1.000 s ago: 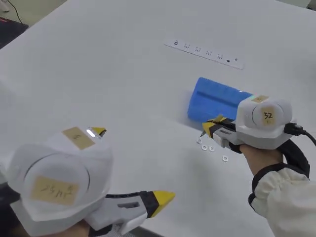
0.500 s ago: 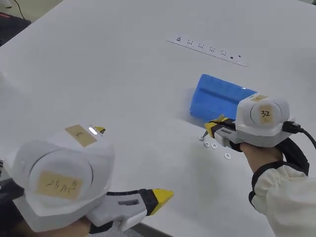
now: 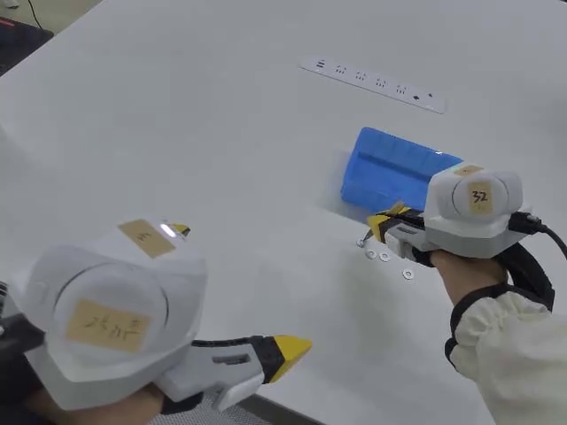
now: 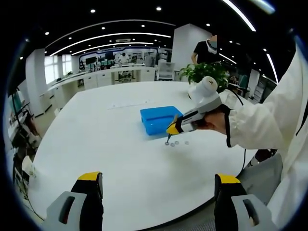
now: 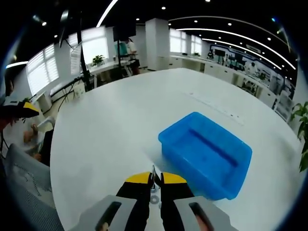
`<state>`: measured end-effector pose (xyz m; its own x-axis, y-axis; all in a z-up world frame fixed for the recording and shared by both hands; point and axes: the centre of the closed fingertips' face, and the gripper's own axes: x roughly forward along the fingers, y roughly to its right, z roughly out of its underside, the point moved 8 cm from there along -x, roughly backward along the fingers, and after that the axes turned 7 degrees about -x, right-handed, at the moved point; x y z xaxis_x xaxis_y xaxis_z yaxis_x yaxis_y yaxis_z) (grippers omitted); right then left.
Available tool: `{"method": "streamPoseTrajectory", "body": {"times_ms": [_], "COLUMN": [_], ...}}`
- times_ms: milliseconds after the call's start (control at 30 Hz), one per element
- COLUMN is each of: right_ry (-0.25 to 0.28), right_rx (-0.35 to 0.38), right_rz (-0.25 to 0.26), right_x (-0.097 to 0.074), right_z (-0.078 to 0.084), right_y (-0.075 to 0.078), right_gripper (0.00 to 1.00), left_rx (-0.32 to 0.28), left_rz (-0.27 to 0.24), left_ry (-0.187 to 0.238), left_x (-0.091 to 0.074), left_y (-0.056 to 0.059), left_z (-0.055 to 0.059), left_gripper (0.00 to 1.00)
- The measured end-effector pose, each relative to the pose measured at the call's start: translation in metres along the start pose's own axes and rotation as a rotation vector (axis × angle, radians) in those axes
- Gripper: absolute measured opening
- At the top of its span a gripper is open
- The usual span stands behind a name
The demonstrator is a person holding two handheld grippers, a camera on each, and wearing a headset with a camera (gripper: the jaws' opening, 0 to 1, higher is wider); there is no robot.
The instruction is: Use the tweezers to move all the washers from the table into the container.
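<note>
Your right gripper has barely shifted. Its jaws stay pinched narrow on the tweezers, tips down among the washers on the tabletop at the blue container's 6 o'clock. No washer looks lifted yet — the pick is pending. Your left gripper's jaws hang wide.

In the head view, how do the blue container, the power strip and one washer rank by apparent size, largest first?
1. Blue container: largest area.
2. Power strip: slightly longer but thin, and farther away, so true size is unsure.
3. Washer: tiny.
</note>
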<state>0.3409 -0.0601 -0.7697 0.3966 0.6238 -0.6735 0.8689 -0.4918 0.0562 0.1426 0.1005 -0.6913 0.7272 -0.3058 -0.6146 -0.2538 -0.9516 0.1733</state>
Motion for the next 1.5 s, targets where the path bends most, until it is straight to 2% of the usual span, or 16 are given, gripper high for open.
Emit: {"method": "streamPoseTrajectory", "body": {"times_ms": [267, 367, 467, 833, 900, 1000, 1233, 1367, 1500], "right_ry": [0.001, 0.008, -0.018, 0.01, 0.026, 0.026, 0.005, -0.007, 0.007], "right_rx": [0.001, 0.024, 0.006, 0.018, 0.065, 0.094, 0.123, 0.109, 0.089], "right_rz": [-0.001, -0.006, 0.004, 0.0, -0.006, 0.007, 0.0, -0.009, -0.01], "right_x": [0.0002, -0.0006, 0.0017, 0.0028, 0.0027, 0.0023, -0.0009, -0.0021, -0.0072], "right_z": [-0.0005, -0.0022, 0.0008, 0.0006, 0.0017, 0.0024, 0.0052, 0.0036, -0.0036], "right_y": [0.0, -0.0006, -0.0005, -0.0002, -0.0004, 0.0045, 0.0074, 0.0069, 0.005], "right_gripper": [0.03, 0.03, 0.03, 0.02, 0.02, 0.01, 0.01, 0.01, 0.01], "left_rx": [-0.001, 0.002, 0.001, 0.005, 0.015, 0.011, 0.022, 0.027, 0.032], "left_rz": [-0.002, -0.004, -0.005, 0.0, -0.005, -0.008, -0.007, -0.007, -0.006], "left_ry": [-0.001, -0.004, -0.005, -0.007, -0.006, -0.001, -0.003, 0.004, 0.011], "left_x": [0.0, -0.0002, 0.0, 0.0011, 0.0, -0.0023, -0.0033, -0.0037, -0.0034], "left_y": [-0.0002, -0.0003, -0.0005, 0.0011, 0.0004, -0.0017, -0.0012, -0.0007, -0.0014], "left_z": [0.0006, 0.001, 0.0015, 0.0019, 0.0006, -0.0006, -0.0013, -0.0036, -0.0054], "left_gripper": [0.99, 0.99, 0.99, 0.99, 0.99, 0.99, 0.99, 0.99, 0.99]}}
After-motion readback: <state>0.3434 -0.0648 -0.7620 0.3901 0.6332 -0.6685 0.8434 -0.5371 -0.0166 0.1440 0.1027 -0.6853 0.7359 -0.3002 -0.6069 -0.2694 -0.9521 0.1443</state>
